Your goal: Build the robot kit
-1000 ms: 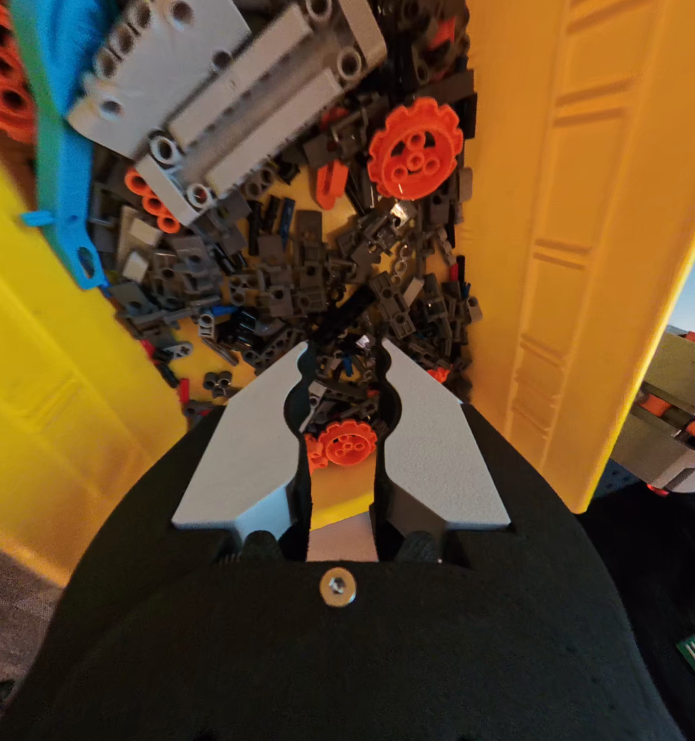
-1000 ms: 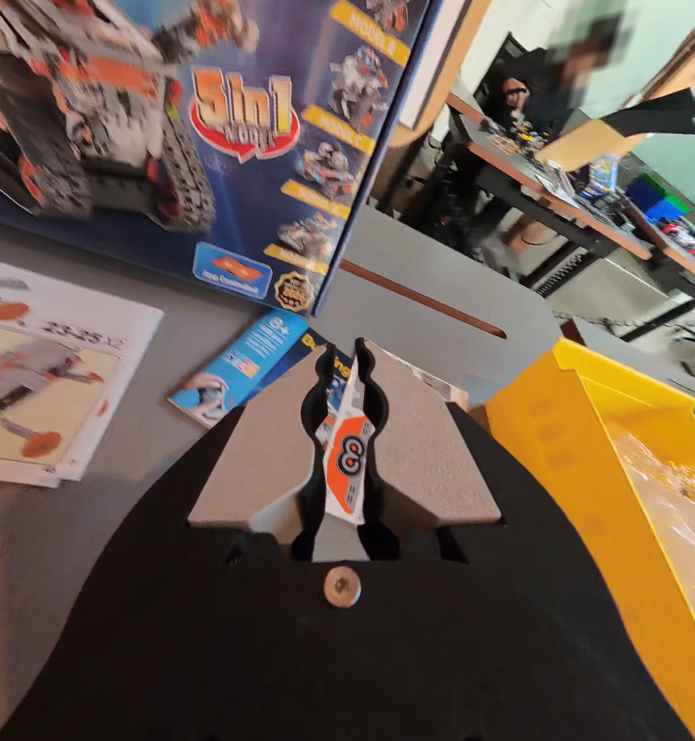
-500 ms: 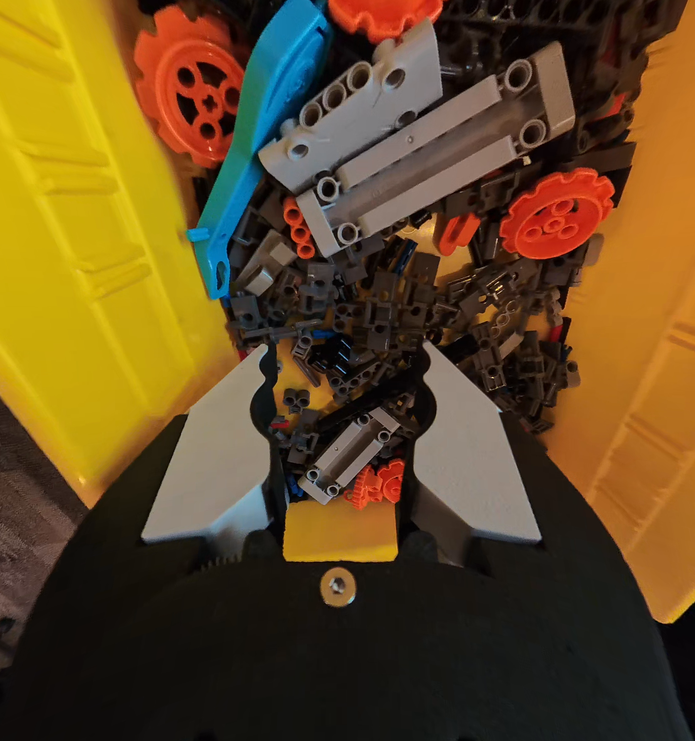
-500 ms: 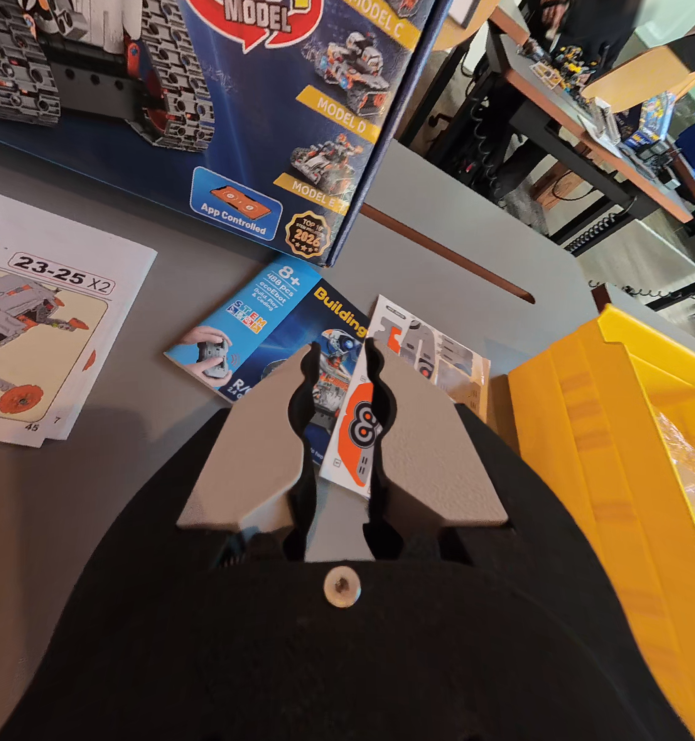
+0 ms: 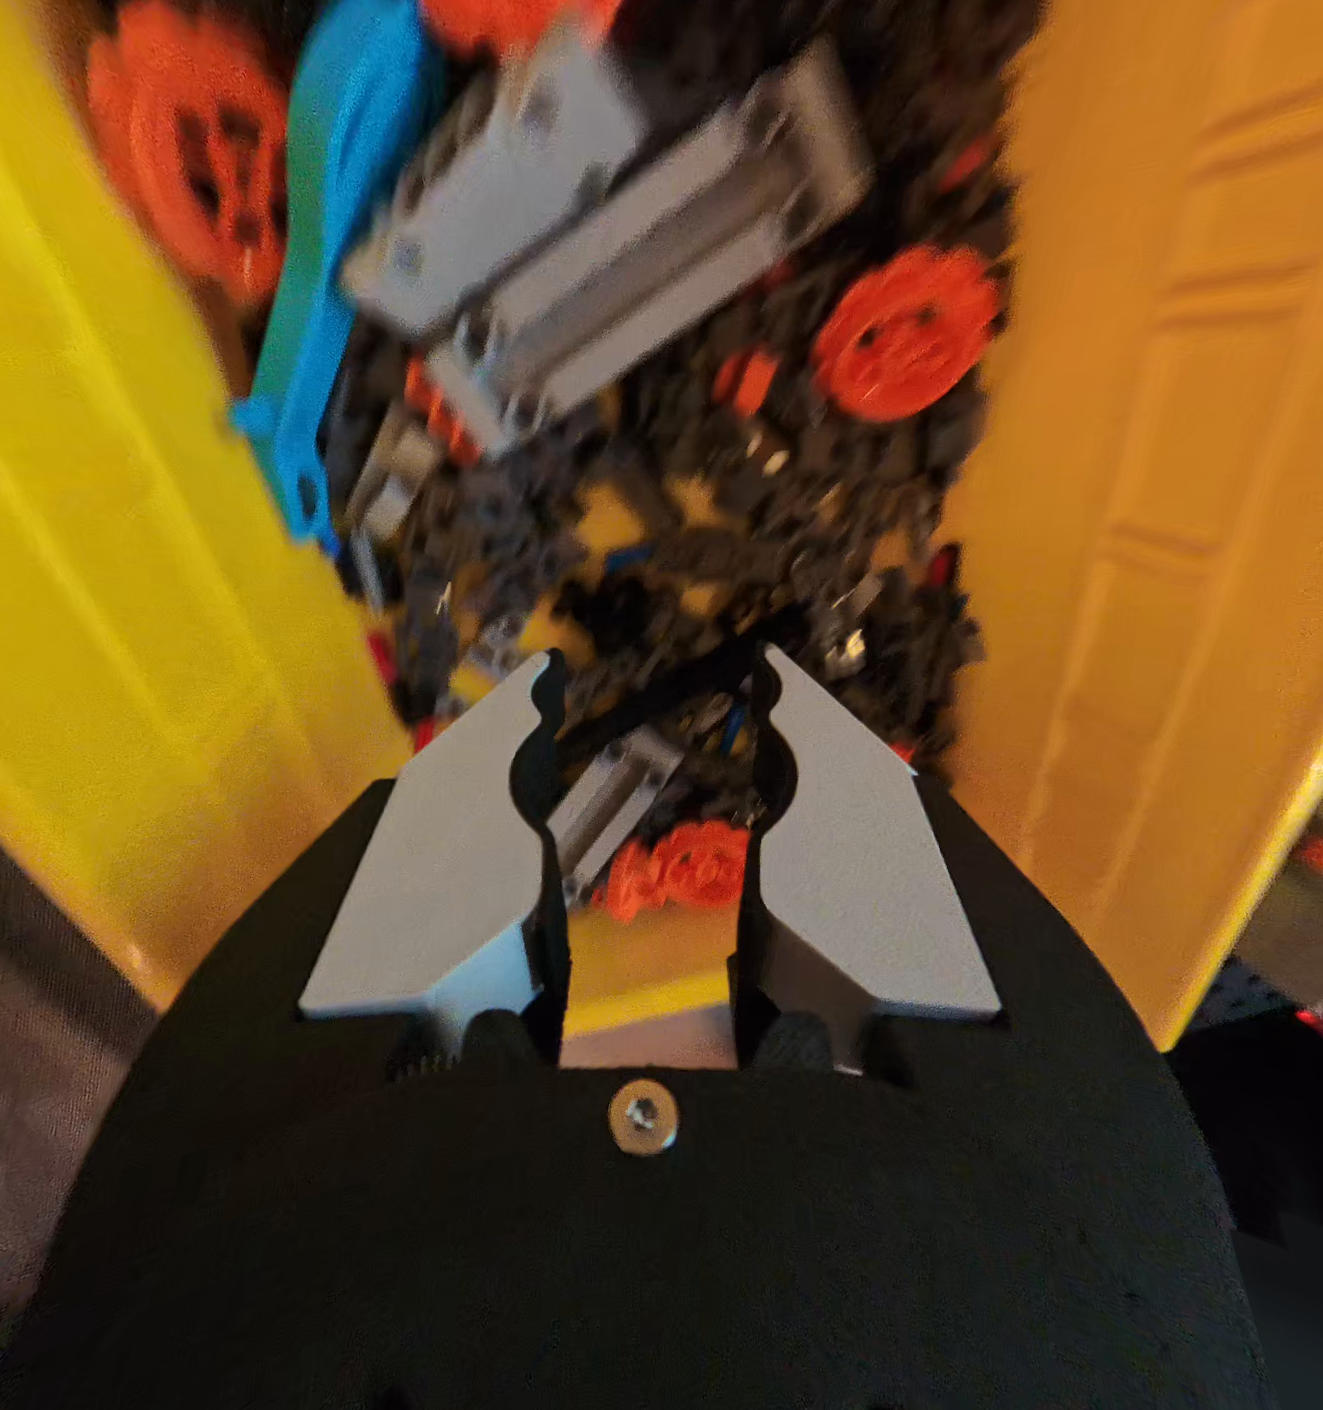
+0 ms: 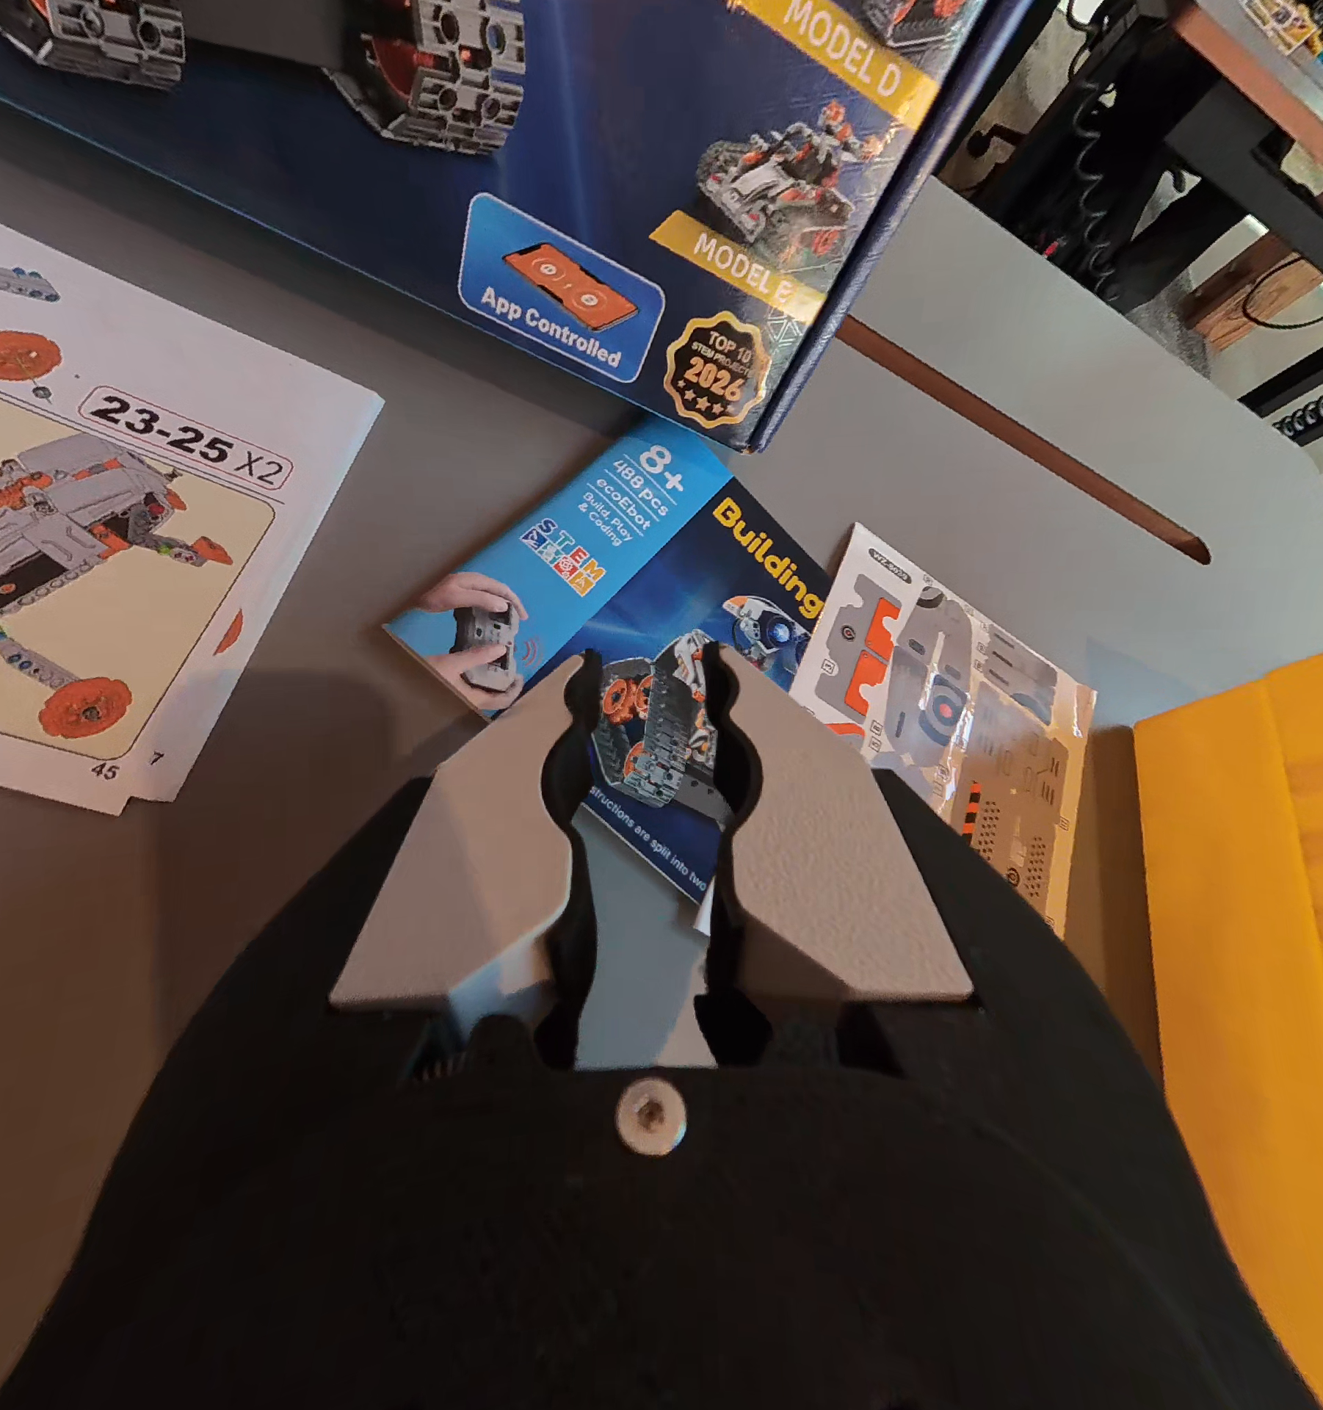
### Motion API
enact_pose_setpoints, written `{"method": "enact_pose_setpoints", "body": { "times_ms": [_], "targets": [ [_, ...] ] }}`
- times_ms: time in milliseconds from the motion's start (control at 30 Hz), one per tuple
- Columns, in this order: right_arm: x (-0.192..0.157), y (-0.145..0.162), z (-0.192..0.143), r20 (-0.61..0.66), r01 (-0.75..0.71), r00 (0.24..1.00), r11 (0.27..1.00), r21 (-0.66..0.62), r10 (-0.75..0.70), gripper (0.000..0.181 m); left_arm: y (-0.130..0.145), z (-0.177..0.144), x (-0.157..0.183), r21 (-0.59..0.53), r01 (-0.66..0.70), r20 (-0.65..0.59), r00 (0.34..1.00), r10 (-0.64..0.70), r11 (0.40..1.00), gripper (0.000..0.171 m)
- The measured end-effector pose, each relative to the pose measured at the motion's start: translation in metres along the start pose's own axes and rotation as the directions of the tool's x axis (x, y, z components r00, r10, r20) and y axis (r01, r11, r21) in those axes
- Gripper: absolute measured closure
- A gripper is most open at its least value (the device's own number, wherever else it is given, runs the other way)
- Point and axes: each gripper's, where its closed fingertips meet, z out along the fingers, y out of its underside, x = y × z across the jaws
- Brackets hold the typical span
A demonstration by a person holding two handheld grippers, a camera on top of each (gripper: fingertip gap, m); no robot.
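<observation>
The left gripper (image 5: 655,664) points down into a yellow bin (image 5: 1147,473), fingers spread and holding nothing. Between them lies a short grey beam (image 5: 613,793) – its long axis slanting up to the right – with a small orange gear (image 5: 681,870) just beside it. Farther into the bin, blurred, sit larger grey beams (image 5: 605,229) and a blue tool (image 5: 330,252). The right gripper (image 6: 647,660) hovers released above a blue booklet (image 6: 628,587) on the grey table (image 6: 429,473), a sticker sheet (image 6: 963,702) just right of the booklet, a box (image 6: 536,152) behind.
</observation>
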Motion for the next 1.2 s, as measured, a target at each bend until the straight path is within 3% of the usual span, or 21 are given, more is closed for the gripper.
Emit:
{"method": "enact_pose_setpoints", "body": {
  "times_ms": [100,200,267,300,400,500,667,833,1000,1133,1200],
  "targets": [
    [-0.003,0.003,0.004,0.016,0.005,1.0,1.0,-0.014,-0.004,0.155,0.026,0.003,-0.027,-0.102,0.079,0.092,0.993,-0.069,0.992,0.119],
    [-0.004,0.006,0.007,0.027,0.005,1.0,1.0,-0.027,-0.004,0.155,0.008,0.007,-0.024,-0.036,0.069,-0.005,0.998,-0.069,0.997,0.145],
    [-0.006,0.007,0.007,0.042,0.005,0.999,1.0,-0.025,-0.004,0.155,-0.007,0.009,-0.007,0.015,-0.019,-0.098,0.995,0.021,1.0,0.153],
    [-0.006,0.007,0.007,0.046,0.004,0.999,1.0,-0.025,-0.003,0.155,-0.012,0.01,-0.005,0.032,-0.092,-0.082,0.992,0.094,0.995,0.153],
    [-0.008,0.007,0.006,0.059,0.001,0.998,1.0,-0.021,0.0,0.155,-0.021,0.016,-0.015,0.054,-0.37,0.093,0.927,0.364,0.928,0.147],
    [-0.01,0.008,0.007,0.075,0.005,0.997,1.0,-0.025,-0.003,0.155,-0.02,0.018,-0.021,0.028,-0.456,0.169,0.879,0.446,0.889,0.151],
    [-0.013,0.007,0.008,0.084,0.024,0.996,0.999,-0.02,-0.023,0.155,-0.03,0.011,-0.036,0.051,-0.404,0.252,0.89,0.38,0.913,0.162],
    [-0.013,0.007,0.008,0.088,0.026,0.996,0.999,-0.019,-0.024,0.155,-0.031,-0.004,-0.06,0.097,-0.244,0.316,0.927,0.203,0.965,0.154],
    [-0.014,0.007,0.007,0.094,0.026,0.995,1.0,-0.017,-0.025,0.155,-0.041,0.0,-0.06,0.154,-0.134,0.281,0.956,0.087,0.979,0.144],
    [-0.014,0.007,0.007,0.096,0.025,0.995,1.0,-0.016,-0.023,0.155,-0.041,0.004,-0.057,0.125,-0.154,0.293,0.95,0.111,0.98,0.136],
    [-0.015,0.007,0.008,0.098,0.024,0.995,1.0,-0.015,-0.022,0.155,-0.042,0.006,-0.05,0.118,-0.168,0.28,0.951,0.129,0.979,0.143]
  ]
}}
